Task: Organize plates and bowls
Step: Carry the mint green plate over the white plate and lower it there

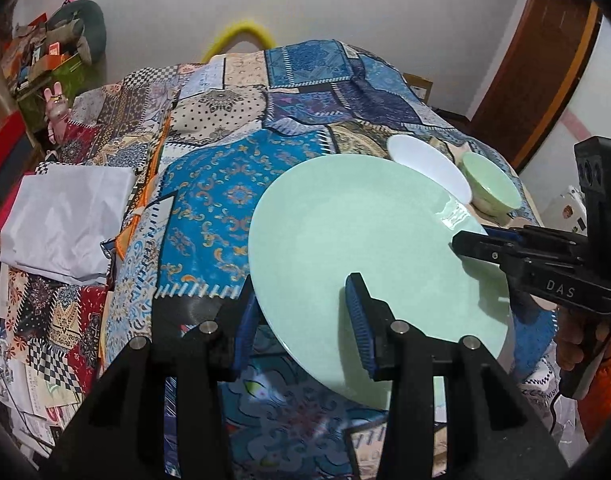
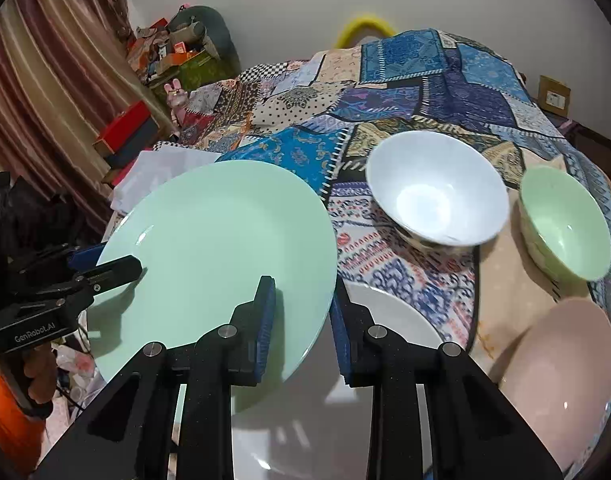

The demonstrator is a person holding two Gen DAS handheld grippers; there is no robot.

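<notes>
A large pale green plate (image 1: 365, 220) (image 2: 217, 232) hangs tilted above the patchwork-covered table, held from both sides. My left gripper (image 1: 301, 284) is shut on its near-left rim, one finger under and one on top; the right wrist view shows the left gripper (image 2: 121, 268) clamping the plate's left edge. My right gripper (image 2: 303, 286) is shut on the plate's right rim; in the left wrist view the right gripper (image 1: 465, 242) bites the far right edge. Under the lifted plate lies a white plate (image 2: 389, 320). Beyond stand a white bowl (image 2: 437, 188) (image 1: 425, 160) and a green bowl (image 2: 565, 220) (image 1: 491, 184).
A pink dish (image 2: 565, 360) sits at the near right by the table edge. Folded white cloth (image 1: 65, 216) lies on the table's left side. Boxes and clutter (image 2: 165, 52) fill the back-left corner beside a curtain. A brown door (image 1: 545, 60) stands at right.
</notes>
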